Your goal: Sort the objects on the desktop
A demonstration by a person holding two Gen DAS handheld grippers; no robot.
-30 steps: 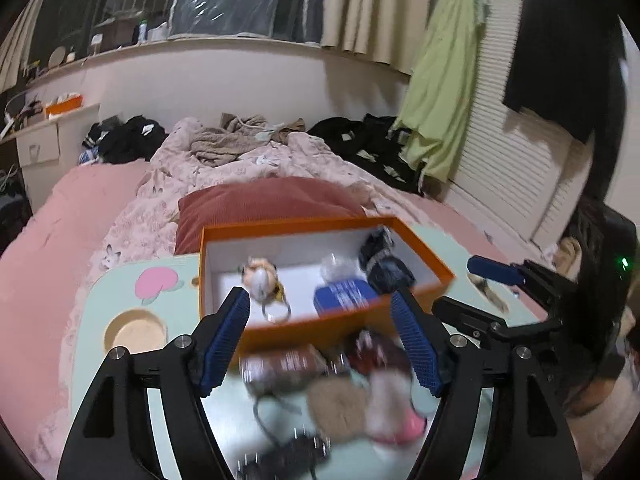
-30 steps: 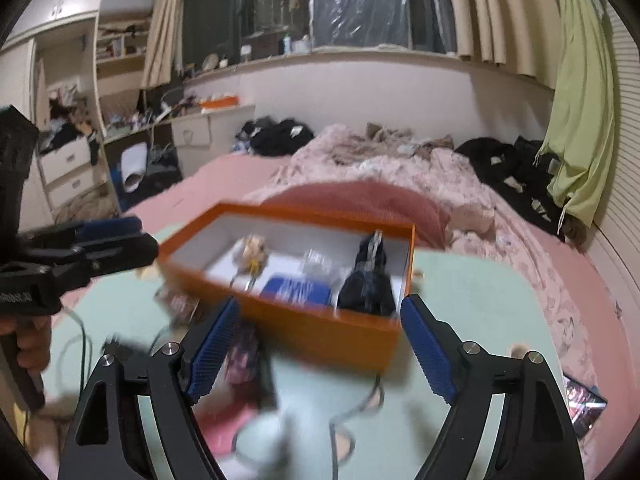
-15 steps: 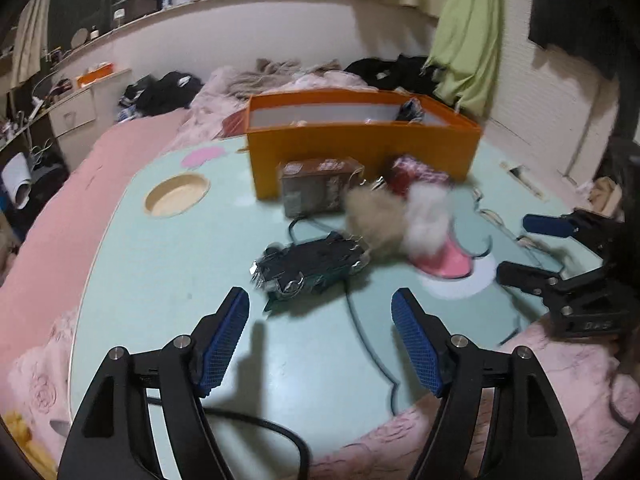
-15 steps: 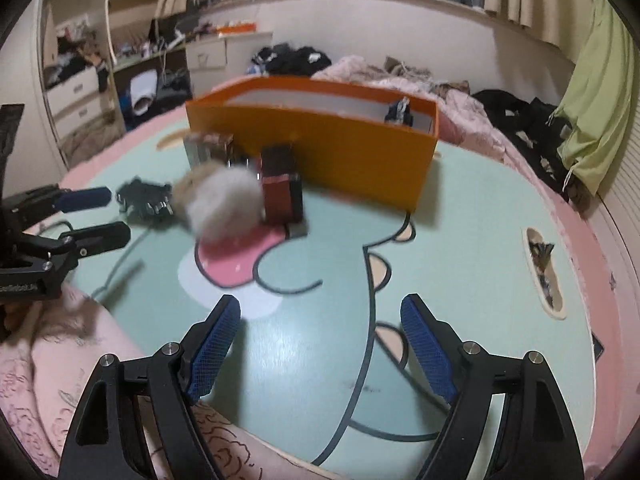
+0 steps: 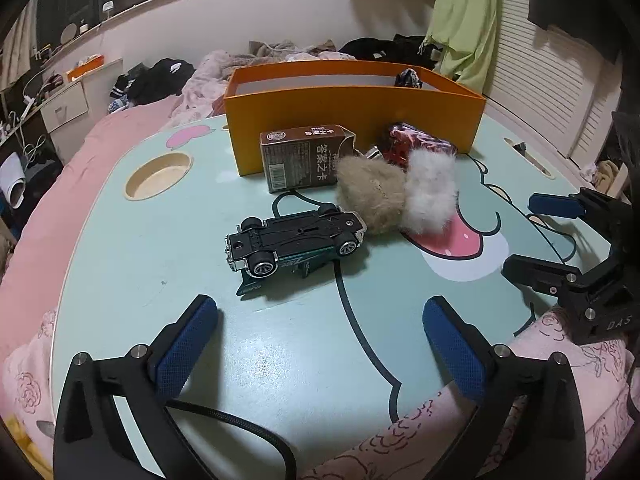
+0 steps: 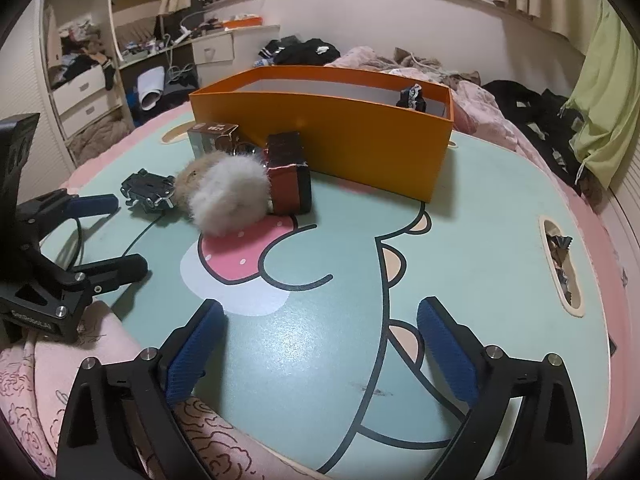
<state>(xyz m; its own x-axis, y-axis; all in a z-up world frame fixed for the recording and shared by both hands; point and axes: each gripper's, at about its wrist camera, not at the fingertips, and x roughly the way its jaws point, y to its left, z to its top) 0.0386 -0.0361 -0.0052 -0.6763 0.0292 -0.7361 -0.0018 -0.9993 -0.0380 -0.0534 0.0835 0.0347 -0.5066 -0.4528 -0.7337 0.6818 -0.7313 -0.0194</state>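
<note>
Toys and small boxes lying mid-table, in front of the orange box

The toy car [image 5: 294, 242] is lying upturned beside two fluffy balls [image 5: 396, 194]; the orange box [image 5: 352, 110] is sitting toward the far edge; the left gripper [image 5: 320, 344] and right gripper [image 6: 322, 344] are opening, nothing between their jaws

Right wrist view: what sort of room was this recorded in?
Most likely a bedroom in a home. A small cartoon-print table sits on a bed with a pink cover, rumpled bedding and dark clothes lie beyond it, and open drawers with cluttered shelves line the left wall.
</note>
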